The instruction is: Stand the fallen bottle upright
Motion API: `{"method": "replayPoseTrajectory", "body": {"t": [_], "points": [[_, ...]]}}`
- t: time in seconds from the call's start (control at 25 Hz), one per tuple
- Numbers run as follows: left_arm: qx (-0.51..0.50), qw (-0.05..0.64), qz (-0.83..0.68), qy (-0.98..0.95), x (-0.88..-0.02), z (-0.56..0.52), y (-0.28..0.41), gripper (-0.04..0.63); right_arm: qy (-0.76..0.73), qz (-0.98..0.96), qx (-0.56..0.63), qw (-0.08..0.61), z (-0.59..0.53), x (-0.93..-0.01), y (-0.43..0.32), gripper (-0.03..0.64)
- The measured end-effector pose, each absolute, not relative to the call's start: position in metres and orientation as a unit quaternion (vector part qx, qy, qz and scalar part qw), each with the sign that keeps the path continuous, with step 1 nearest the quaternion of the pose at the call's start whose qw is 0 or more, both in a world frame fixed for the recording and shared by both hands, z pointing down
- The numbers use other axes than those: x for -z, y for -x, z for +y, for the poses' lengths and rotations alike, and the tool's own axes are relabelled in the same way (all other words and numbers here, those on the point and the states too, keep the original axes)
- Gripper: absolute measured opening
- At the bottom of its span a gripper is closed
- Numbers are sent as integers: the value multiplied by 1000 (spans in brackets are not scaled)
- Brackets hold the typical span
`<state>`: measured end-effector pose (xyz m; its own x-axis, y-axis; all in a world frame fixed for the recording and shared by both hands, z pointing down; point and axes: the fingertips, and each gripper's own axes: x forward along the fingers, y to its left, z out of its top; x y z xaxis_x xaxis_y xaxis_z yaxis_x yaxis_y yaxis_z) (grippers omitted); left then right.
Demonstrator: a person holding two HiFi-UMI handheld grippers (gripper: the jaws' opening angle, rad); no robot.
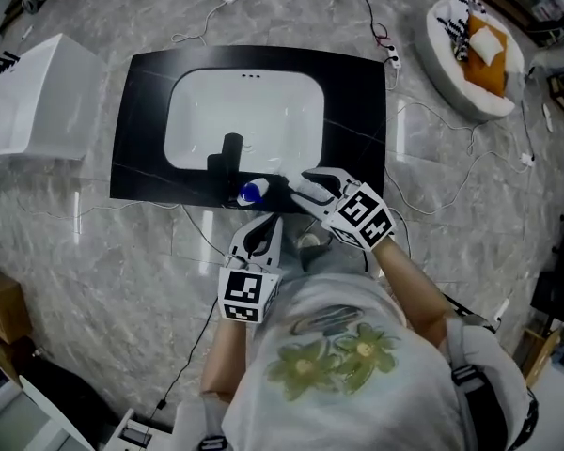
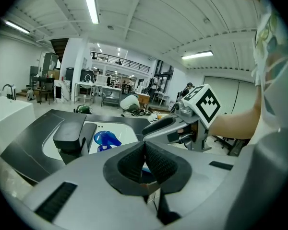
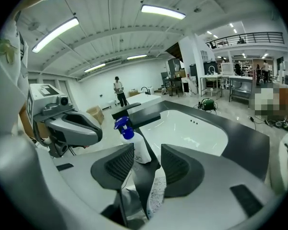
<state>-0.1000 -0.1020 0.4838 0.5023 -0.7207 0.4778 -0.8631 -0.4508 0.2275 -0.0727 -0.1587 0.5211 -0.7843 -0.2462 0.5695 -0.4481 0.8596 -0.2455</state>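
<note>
Right gripper view: the right gripper point(image 3: 148, 163) has its jaws spread wide, gripping nothing. Just beyond them the bottle point(image 3: 138, 148) stands upright on the sink's black rim point(image 3: 249, 138), beside the faucet point(image 1: 231, 153). The job looks done. The left gripper point(image 2: 145, 152), clenched and empty, hangs nearby, seemingly just keeping clear.

R gripper point(image 3: 147, 158) jaws apart, w/ blue-capped bottle point(image 3: 136, 146) upright on dark sink rim point(image 3: 252, 135) just beyond them.
</note>
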Motion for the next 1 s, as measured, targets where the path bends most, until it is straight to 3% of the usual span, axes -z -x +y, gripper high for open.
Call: {"method": "replayPoseTrajectory", "body": {"t": [1.0], "points": [[-163,279,-460,-827,-549,-118,110,18,-129,-858,-226,444,-205,-642,113,160]]}}
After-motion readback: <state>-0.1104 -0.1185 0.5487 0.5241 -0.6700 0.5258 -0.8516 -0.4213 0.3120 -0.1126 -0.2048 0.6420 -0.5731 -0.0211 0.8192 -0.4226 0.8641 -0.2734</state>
